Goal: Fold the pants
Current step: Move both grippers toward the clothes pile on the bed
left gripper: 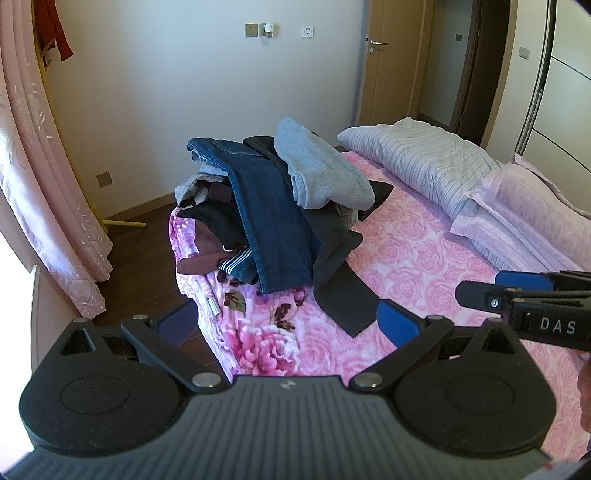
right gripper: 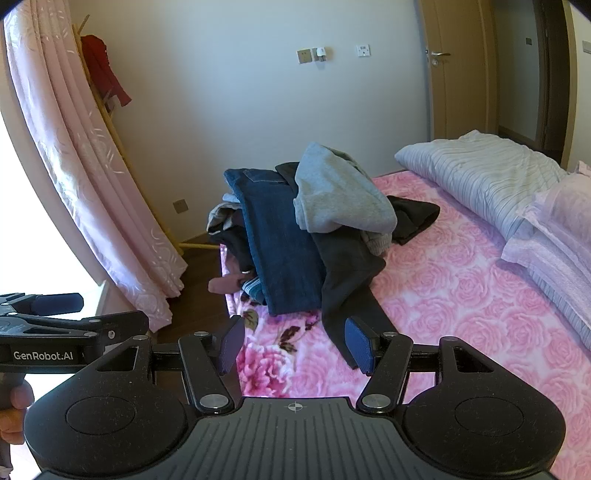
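Nothing is picked yet: the left gripper [left gripper: 284, 321] hovers with fingers spread wide and the right gripper [right gripper: 293, 345] partly open, both empty, short of the dark pants [right gripper: 351, 280] trailing from the clothes pile [left gripper: 280, 192] on the bed [left gripper: 424, 258], so the next move is probably reaching in to grasp them.

bottom clothes in the pile [left gripper: 207, 225] getting buried under jeans [left gripper: 273, 225], striped quilt [left gripper: 436, 162] running off the right edge, red garment [left gripper: 59, 33] getting cropped up top
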